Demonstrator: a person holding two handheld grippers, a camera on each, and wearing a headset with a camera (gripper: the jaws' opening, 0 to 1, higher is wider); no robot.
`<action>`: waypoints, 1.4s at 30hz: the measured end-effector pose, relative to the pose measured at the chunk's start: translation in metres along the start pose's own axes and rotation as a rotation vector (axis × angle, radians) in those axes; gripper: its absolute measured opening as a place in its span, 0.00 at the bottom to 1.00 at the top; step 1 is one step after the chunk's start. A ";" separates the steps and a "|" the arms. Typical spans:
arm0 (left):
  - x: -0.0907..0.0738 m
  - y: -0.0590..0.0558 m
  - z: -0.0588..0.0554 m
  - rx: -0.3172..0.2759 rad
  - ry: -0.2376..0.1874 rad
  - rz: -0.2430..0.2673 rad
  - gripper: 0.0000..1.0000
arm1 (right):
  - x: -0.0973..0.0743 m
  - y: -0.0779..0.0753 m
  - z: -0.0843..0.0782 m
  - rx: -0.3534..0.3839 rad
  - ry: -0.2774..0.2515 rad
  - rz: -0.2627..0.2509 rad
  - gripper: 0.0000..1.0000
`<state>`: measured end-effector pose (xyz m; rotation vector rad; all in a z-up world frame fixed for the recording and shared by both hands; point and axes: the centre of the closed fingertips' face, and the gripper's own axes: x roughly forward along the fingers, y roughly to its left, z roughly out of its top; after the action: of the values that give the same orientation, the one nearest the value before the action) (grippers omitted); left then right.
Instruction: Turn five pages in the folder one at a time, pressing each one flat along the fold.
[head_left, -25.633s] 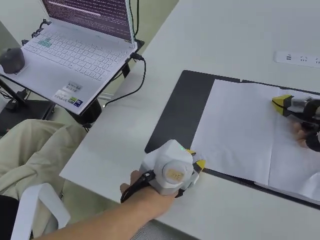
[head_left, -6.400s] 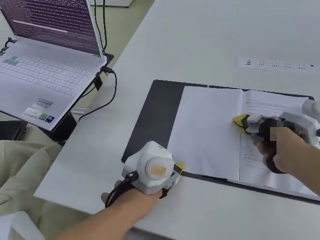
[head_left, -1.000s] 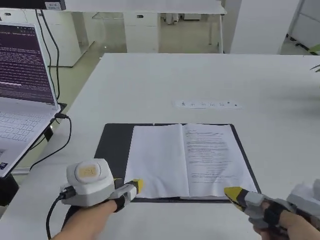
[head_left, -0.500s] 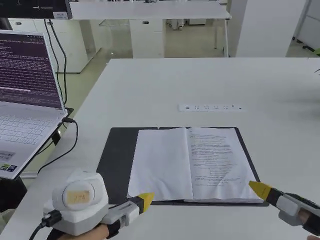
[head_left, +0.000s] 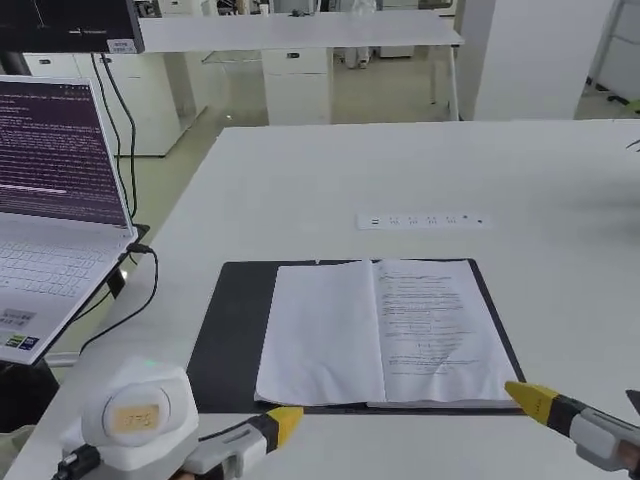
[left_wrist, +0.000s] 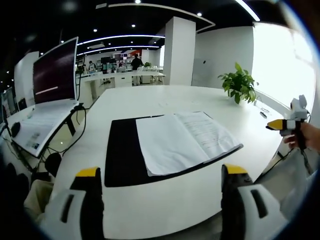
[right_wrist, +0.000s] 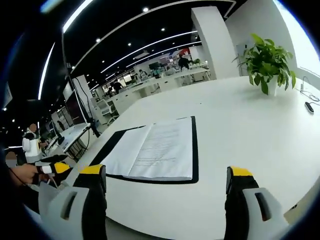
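Laptop (head_left: 50, 200) sits off the table's (head_left: 330, 170) left edge, screen lit. My left gripper (left_wrist: 161, 171) is at the near edge, jaws wide apart and empty, just short of the near-left corner of the folder (head_left: 235, 330). The folder lies open and flat close to the near edge, with a blank sheet (head_left: 320, 335) left of the fold and a printed page (head_left: 435, 325) right of it. Power strip (head_left: 425, 221) lies beyond it, apart. My right gripper (right_wrist: 166, 171) is off the folder's near-right corner, jaws also spread, empty, not touching the paper.
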<state>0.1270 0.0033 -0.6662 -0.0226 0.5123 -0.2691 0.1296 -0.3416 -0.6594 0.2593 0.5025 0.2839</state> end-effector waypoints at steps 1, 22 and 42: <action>0.000 0.000 0.000 0.001 0.000 0.000 0.99 | -0.001 0.000 -0.001 -0.001 0.001 0.001 1.00; 0.046 -0.035 0.010 0.084 0.026 -0.072 0.93 | -0.007 -0.013 -0.004 0.020 -0.028 -0.004 0.97; 0.127 -0.137 0.008 0.220 0.069 -0.265 0.76 | -0.007 -0.008 -0.009 -0.008 -0.032 0.007 0.91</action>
<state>0.2030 -0.1628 -0.7086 0.1342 0.5464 -0.5860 0.1208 -0.3500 -0.6664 0.2574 0.4688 0.2880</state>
